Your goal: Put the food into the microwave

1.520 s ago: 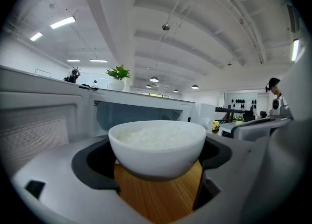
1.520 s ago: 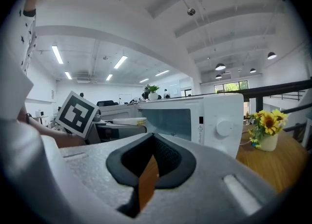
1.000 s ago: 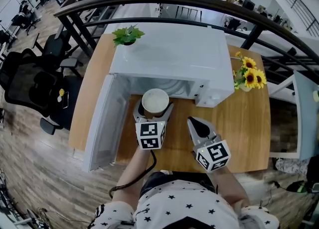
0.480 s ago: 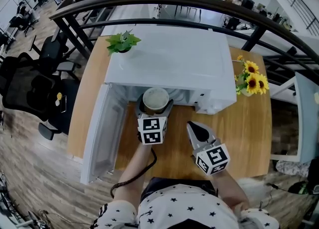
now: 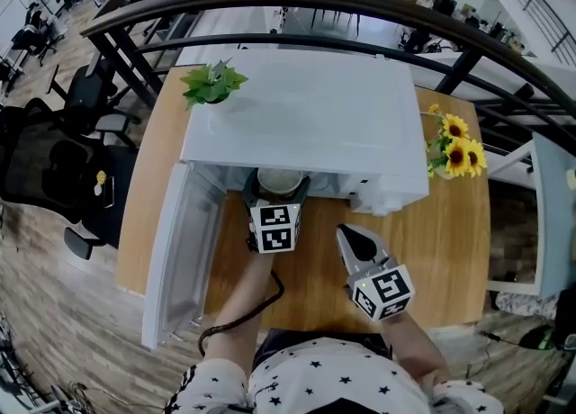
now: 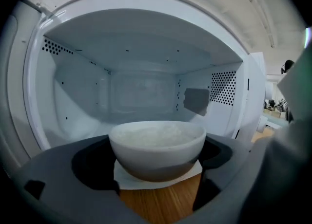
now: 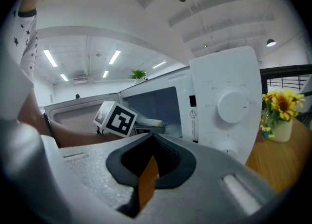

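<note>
Two grippers at an open microwave, one of them carrying the food.
Widest of all is the wooden tabletop (image 5: 450,250), and on it stands the white microwave (image 5: 306,124), its door (image 5: 180,259) swung wide open to my left. My left gripper (image 5: 277,189) is closed round a white bowl of rice (image 6: 156,147), one jaw on each side, and holds it right at the mouth of the oven, with the bare cavity behind it and wood showing beneath. My right gripper (image 5: 358,243) hangs over the tabletop in front of the control panel, its jaws drawn together on nothing. Sunflowers (image 5: 457,149) stand right of the microwave, and a small green plant (image 5: 210,82) by its far left corner.
</note>
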`<state>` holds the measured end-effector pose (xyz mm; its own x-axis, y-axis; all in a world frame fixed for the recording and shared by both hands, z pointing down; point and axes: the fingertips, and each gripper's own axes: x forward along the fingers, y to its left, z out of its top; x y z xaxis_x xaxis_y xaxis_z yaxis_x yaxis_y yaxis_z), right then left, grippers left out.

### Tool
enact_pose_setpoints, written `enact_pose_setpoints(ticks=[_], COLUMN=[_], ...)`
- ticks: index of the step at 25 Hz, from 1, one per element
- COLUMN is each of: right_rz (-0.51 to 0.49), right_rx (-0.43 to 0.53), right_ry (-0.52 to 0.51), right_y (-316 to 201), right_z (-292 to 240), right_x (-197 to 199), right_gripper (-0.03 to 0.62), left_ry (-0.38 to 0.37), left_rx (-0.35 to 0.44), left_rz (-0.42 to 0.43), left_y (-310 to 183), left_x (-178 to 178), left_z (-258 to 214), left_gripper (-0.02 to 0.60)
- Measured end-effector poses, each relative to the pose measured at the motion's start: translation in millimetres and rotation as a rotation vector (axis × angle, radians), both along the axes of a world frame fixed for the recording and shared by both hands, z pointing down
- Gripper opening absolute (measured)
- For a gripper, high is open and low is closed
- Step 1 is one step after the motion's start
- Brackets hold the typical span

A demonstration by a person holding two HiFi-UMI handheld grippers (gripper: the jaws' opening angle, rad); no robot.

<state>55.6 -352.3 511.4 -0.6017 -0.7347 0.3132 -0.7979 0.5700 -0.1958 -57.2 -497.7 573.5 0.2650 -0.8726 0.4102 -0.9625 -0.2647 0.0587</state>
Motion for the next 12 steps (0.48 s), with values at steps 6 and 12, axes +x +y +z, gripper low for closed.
enact_pose_setpoints(ticks=[6,12], right_rz=[0.005,0.011], right_rx=[-0.006,-0.011], right_ry=[-0.001,-0.004], right_y=[-5.4,-6.6], right_z=[5.0,7.4], right_x=[0.2,0.3], right_gripper=[0.005,0.005], left_ry=[-0.039,-0.070], left_rx=[-0.008,-0.018], left_rz=[-0.005,-0.027], left_y=[-12.4,-20.3], left_x=[-1.6,-1.7], left_z=[8.0,13.3], left_gripper=[0.489,0.489])
